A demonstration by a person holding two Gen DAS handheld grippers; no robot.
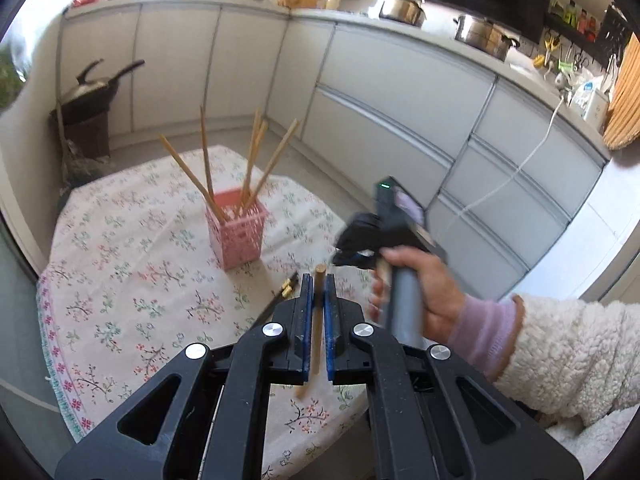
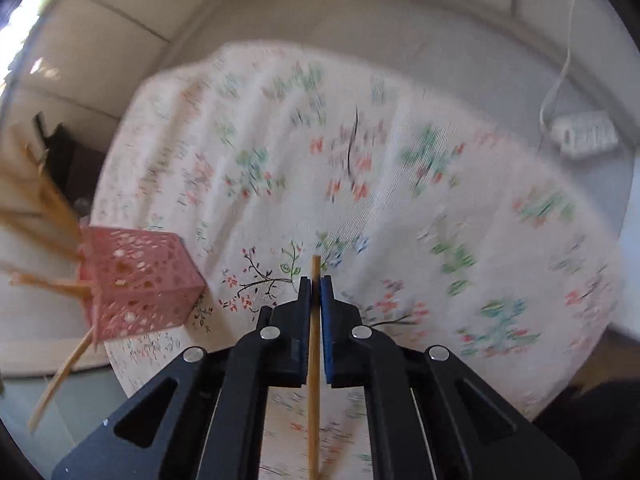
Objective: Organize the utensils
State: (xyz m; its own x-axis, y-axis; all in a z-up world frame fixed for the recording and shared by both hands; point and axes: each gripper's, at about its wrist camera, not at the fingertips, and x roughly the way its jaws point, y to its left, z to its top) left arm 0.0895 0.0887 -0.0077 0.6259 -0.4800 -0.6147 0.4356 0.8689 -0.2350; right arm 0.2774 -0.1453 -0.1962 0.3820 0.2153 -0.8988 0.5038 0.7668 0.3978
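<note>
A pink lattice holder (image 1: 237,234) stands on the floral tablecloth (image 1: 132,264) with several wooden chopsticks (image 1: 252,160) leaning out of it. My left gripper (image 1: 319,280) is shut on a wooden chopstick (image 1: 318,320), held above the table in front of the holder. A black chopstick with gold tips (image 1: 286,289) lies on the cloth just left of it. My right gripper (image 2: 315,282) is shut on another wooden chopstick (image 2: 314,360); the holder (image 2: 136,284) is to its left. The right gripper (image 1: 356,240) also shows in the left wrist view, to the right of the holder.
White kitchen cabinets (image 1: 360,92) run behind the table, with pots (image 1: 402,10) on the counter. A wok (image 1: 92,88) sits on a dark stand at the left. A white power strip (image 2: 584,136) with cord lies on the floor beyond the table.
</note>
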